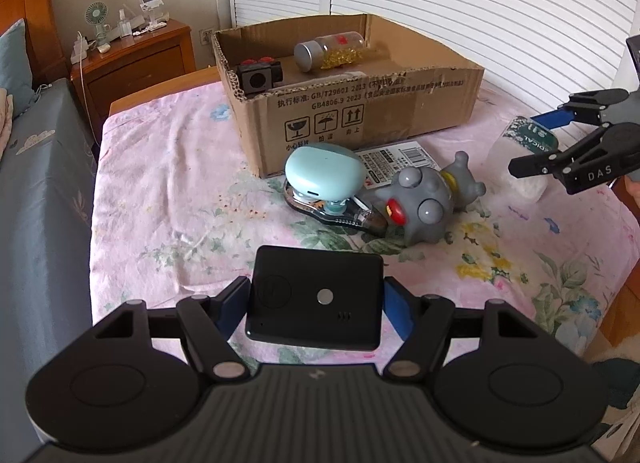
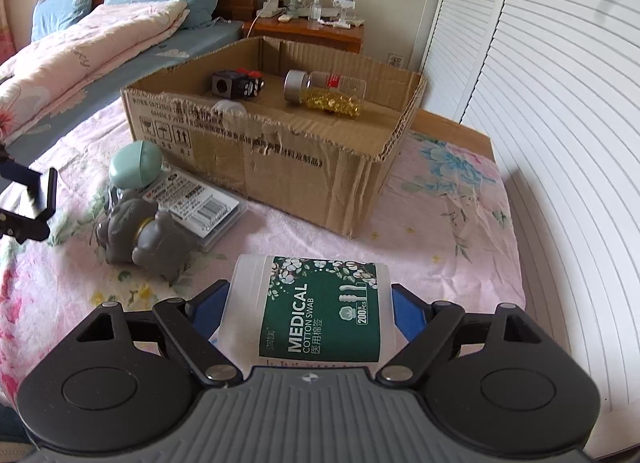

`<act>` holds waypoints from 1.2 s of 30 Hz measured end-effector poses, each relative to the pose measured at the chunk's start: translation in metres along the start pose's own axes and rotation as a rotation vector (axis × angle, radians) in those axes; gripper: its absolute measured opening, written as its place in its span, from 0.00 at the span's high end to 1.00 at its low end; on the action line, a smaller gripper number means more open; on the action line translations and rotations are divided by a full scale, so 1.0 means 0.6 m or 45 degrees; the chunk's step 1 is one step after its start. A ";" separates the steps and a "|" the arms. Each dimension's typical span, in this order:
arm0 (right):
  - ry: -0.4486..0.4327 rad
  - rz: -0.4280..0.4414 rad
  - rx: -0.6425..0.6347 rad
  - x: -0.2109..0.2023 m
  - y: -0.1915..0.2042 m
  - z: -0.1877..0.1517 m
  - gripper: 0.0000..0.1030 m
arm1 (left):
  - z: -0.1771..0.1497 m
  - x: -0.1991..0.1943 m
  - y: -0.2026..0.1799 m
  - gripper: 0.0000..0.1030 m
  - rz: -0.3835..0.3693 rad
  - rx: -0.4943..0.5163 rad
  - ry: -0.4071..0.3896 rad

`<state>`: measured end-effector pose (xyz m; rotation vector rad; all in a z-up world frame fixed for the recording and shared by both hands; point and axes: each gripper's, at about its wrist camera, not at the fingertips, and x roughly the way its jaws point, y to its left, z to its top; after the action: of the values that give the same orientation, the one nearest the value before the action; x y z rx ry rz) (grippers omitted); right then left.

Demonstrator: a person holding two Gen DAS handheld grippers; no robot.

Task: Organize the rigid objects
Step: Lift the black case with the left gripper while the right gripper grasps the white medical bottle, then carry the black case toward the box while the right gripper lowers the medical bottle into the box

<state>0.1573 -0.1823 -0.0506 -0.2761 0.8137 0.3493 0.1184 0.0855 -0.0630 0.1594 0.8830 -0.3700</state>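
Observation:
My left gripper (image 1: pixel 316 287) is shut on a flat black device (image 1: pixel 316 319), held just above the pink floral cloth (image 1: pixel 168 199). My right gripper (image 2: pixel 310 291) is shut on a clear tub of cotton swabs with a green label (image 2: pixel 320 315), its blue pads against both sides. That gripper (image 1: pixel 526 141) and tub (image 1: pixel 522 181) also show at the right edge of the left wrist view. The open cardboard box (image 1: pixel 380 111) (image 2: pixel 300 171) holds a black cube with red buttons (image 1: pixel 258 77) (image 2: pixel 236 85) and a bottle of yellow capsules (image 1: pixel 332 51) (image 2: pixel 328 93).
In front of the box lie a mint earbud case (image 1: pixel 324 173) on a clear tape dispenser (image 1: pixel 340 217), a grey toy (image 1: pixel 428 199) (image 2: pixel 148 239) and a barcode packet (image 2: pixel 200 199). A bed (image 2: pixel 100 43), a nightstand (image 1: pixel 136 59) and louvered doors (image 2: pixel 540 103) surround the table.

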 end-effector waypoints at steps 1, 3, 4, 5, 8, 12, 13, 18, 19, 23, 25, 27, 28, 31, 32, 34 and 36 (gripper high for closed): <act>0.009 -0.006 0.005 0.004 0.000 -0.003 0.15 | 0.001 0.000 0.000 0.32 -0.002 0.000 0.000; 0.031 -0.019 0.022 0.011 -0.002 -0.006 0.15 | 0.001 -0.001 -0.001 0.32 -0.007 0.000 -0.001; 0.032 -0.018 0.039 0.013 -0.004 -0.007 0.15 | 0.001 -0.001 -0.001 0.32 -0.007 -0.001 -0.001; 0.040 -0.014 0.050 0.015 -0.005 -0.007 0.15 | 0.002 -0.002 -0.002 0.32 -0.011 -0.001 -0.002; 0.067 -0.019 0.058 0.023 -0.005 -0.008 0.15 | 0.006 -0.003 -0.002 0.32 -0.022 -0.002 -0.002; 0.080 -0.016 0.058 0.019 -0.003 -0.003 0.16 | 0.014 -0.010 -0.005 0.32 -0.035 0.018 0.000; 0.078 -0.009 0.054 0.016 -0.002 -0.002 0.16 | 0.017 -0.013 -0.006 0.32 -0.039 0.023 0.003; 0.067 0.006 0.030 -0.009 -0.004 0.018 0.16 | 0.039 -0.031 -0.009 0.32 -0.061 0.068 0.004; 0.056 0.015 0.022 -0.017 -0.004 0.023 0.16 | 0.045 -0.035 -0.010 0.32 -0.063 0.082 -0.001; 0.010 0.038 -0.035 -0.050 -0.002 0.054 0.16 | 0.063 -0.046 -0.015 0.32 -0.085 0.122 -0.011; -0.017 0.047 -0.055 -0.063 -0.004 0.071 0.16 | 0.075 -0.048 -0.015 0.32 -0.109 0.132 -0.010; -0.048 0.059 -0.063 -0.070 -0.009 0.094 0.16 | 0.088 -0.051 -0.015 0.32 -0.121 0.146 -0.020; -0.063 0.060 -0.070 -0.072 -0.010 0.105 0.16 | 0.095 -0.053 -0.016 0.32 -0.123 0.157 -0.027; -0.101 0.053 -0.078 -0.068 -0.016 0.140 0.16 | 0.117 -0.055 -0.017 0.32 -0.106 0.191 -0.052; -0.109 0.054 -0.075 -0.064 -0.018 0.152 0.16 | 0.124 -0.055 -0.016 0.32 -0.100 0.202 -0.061; -0.124 0.059 -0.073 -0.052 -0.022 0.175 0.16 | 0.139 -0.055 -0.012 0.32 -0.089 0.208 -0.078; -0.131 0.052 -0.072 -0.035 -0.026 0.199 0.16 | 0.152 -0.054 -0.009 0.32 -0.072 0.207 -0.090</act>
<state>0.2288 -0.1561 0.0452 -0.2927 0.7094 0.4218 0.1638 0.0625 0.0196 0.2700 0.7884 -0.4976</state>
